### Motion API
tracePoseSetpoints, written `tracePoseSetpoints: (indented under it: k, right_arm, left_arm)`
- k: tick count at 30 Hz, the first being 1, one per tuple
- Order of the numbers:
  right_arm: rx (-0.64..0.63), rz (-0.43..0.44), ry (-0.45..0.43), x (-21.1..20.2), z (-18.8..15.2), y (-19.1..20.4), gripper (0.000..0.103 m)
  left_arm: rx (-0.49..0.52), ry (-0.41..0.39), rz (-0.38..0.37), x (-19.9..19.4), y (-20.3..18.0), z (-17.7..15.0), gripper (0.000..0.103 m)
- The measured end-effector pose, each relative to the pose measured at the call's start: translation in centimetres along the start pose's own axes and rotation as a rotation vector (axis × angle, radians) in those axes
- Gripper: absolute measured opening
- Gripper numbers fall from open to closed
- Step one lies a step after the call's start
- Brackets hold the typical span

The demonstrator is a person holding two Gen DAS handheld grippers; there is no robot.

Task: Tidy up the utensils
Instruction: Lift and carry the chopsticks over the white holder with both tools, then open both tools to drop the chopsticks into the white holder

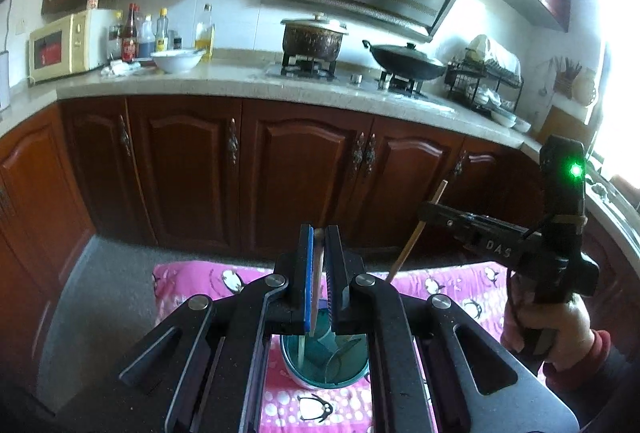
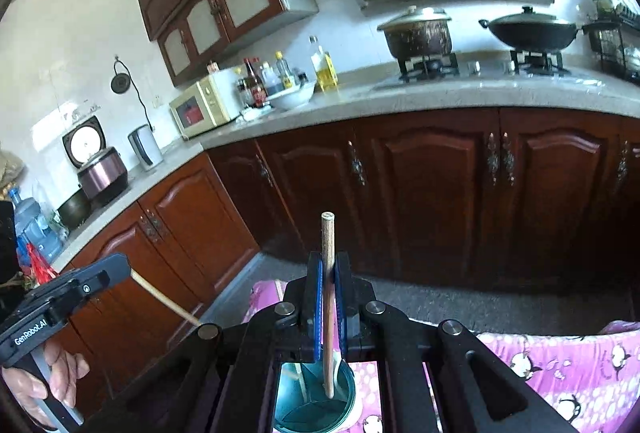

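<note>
My left gripper (image 1: 319, 233) is shut on a pale wooden chopstick (image 1: 317, 273), whose lower end hangs inside a teal utensil cup (image 1: 294, 365) right under the jaws. To the right, my right gripper (image 1: 425, 211) is shut on a second chopstick (image 1: 408, 245) that slants down toward the cloth. In the right wrist view, the right gripper (image 2: 328, 259) clamps its chopstick (image 2: 328, 233) upright, tip inside the teal cup (image 2: 348, 389). The left gripper (image 2: 120, 267) appears at the left with its chopstick (image 2: 164, 299) sticking out. A metal spoon (image 1: 340, 357) lies in the cup.
The cup stands on a pink penguin-print cloth (image 1: 188, 281) over a table. A person's hand (image 1: 556, 325) holds the right gripper's handle. Dark wooden cabinets (image 1: 304, 173) and a counter with stove, pot (image 1: 314, 37), wok, bottles and microwave (image 1: 60, 47) stand beyond a grey floor.
</note>
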State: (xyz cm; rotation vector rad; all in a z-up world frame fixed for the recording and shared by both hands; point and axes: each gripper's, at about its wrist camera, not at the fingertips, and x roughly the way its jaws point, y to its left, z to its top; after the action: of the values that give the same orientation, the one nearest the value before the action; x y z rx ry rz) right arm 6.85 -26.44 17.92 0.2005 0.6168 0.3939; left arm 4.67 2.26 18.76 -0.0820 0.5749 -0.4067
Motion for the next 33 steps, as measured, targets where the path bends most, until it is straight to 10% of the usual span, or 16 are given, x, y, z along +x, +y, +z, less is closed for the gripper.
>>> tracePoseSetpoints:
  k: [27,33]
  right_arm:
    - [0.040,0.019,0.212,6.6,-5.6,-2.5,0.005]
    - [0.019,0.019,0.268,7.1,-6.0,-2.2,0.022]
  left_arm:
    - [-0.118,0.156,0.029,5.8,2.6,-6.4,0.005]
    - [-0.150,0.210,0.001,5.7,3.5,-8.8,0.030]
